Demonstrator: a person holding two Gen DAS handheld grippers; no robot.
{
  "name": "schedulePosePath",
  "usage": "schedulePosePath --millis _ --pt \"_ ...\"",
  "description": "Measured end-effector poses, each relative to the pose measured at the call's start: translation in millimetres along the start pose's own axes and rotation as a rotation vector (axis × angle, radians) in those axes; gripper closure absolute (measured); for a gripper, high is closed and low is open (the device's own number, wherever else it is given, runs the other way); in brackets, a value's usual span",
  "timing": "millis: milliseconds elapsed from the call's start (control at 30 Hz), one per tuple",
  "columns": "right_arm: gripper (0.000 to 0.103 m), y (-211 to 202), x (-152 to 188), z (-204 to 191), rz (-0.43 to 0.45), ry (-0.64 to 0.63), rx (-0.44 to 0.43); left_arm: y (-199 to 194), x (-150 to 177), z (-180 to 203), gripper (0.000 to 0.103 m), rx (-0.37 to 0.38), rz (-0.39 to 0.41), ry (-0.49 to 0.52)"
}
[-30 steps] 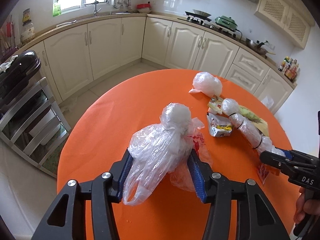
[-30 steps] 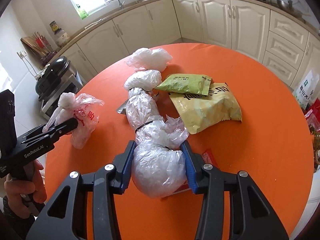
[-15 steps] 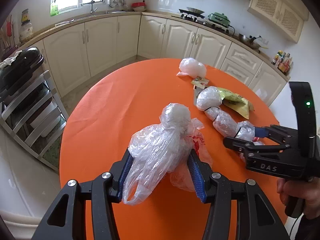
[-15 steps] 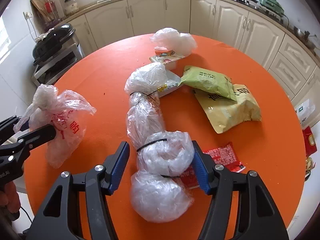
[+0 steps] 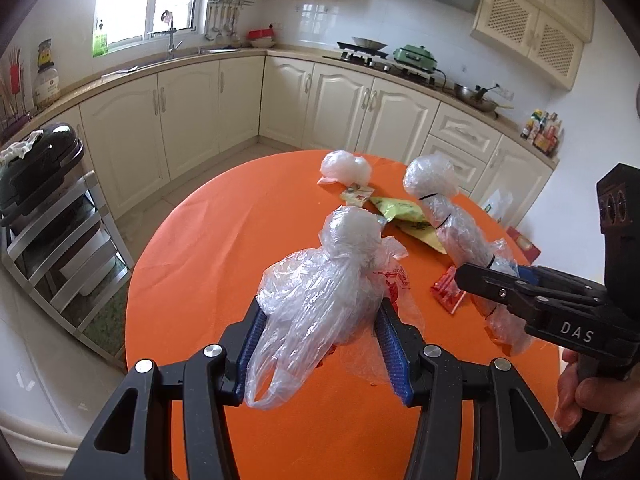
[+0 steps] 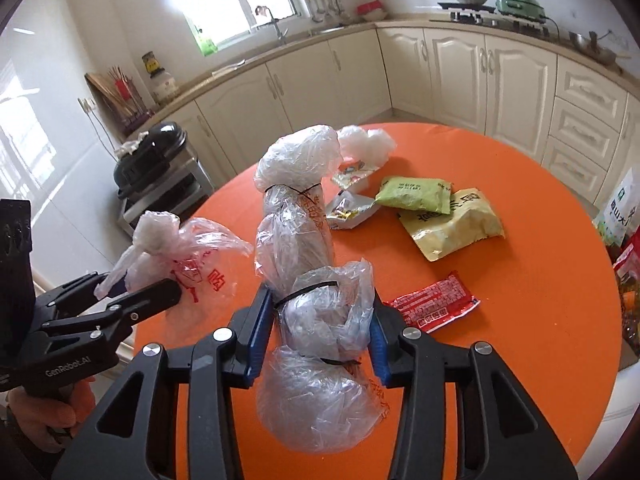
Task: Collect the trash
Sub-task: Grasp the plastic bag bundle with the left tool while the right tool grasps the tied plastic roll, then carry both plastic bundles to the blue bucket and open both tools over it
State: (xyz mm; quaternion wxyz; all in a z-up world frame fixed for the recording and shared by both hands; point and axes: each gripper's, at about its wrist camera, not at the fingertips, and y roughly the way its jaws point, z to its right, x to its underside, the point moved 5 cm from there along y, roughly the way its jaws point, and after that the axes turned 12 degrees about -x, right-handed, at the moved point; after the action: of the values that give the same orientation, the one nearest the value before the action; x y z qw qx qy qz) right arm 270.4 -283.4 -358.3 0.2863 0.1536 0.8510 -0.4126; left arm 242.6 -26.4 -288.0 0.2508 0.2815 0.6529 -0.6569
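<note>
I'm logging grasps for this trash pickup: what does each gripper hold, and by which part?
Left gripper clamps the knotted plastic bag near its lower loose end. Right gripper pinches the long tied bag bundle at its lower banded section.

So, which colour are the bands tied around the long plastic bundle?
Black bands; right wrist view.

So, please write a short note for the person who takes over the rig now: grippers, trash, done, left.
Left gripper: shut on the knotted clear bag, held above the table.
Right gripper: jaws just closed on the long banded bag, now lifted.
Done: both bags picked up.
Left on table: small clear bag, green packet, yellow packet, red wrapper, opened wrapper.
</note>
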Motion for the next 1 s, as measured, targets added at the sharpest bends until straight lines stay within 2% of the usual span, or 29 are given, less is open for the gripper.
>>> schedulePosePath --millis 167,433,633,767,900,1000 --pt "0.061 -53.5 -8.0 -0.3 0.115 0.028 -0.004 -30.7 -2.3 26.0 0.054 0.043 0.054 0.043" --pt "0.061 -146.9 3.7 25.5 0.268 0.086 0.094 -73.6 0.8 88.5 0.054 0.138 0.119 0.132" --pt "0.061 -222.3 37.3 69.1 0.362 0.190 0.248 -96.9 8.3 150.0 0.054 0.246 0.146 0.222" --pt "0.061 -269.8 63.6 103.3 0.422 0.280 0.313 -104.5 14.6 195.9 0.054 0.312 0.149 0.291" --pt "0.061 -300.8 91.3 137.2 0.444 0.358 0.382 -101.6 19.5 251.9 0.054 0.371 0.124 0.357" --pt "0.061 -314.1 112.5 165.0 0.435 0.413 0.422 -87.5 22.7 290.6 0.054 0.416 0.075 0.397"
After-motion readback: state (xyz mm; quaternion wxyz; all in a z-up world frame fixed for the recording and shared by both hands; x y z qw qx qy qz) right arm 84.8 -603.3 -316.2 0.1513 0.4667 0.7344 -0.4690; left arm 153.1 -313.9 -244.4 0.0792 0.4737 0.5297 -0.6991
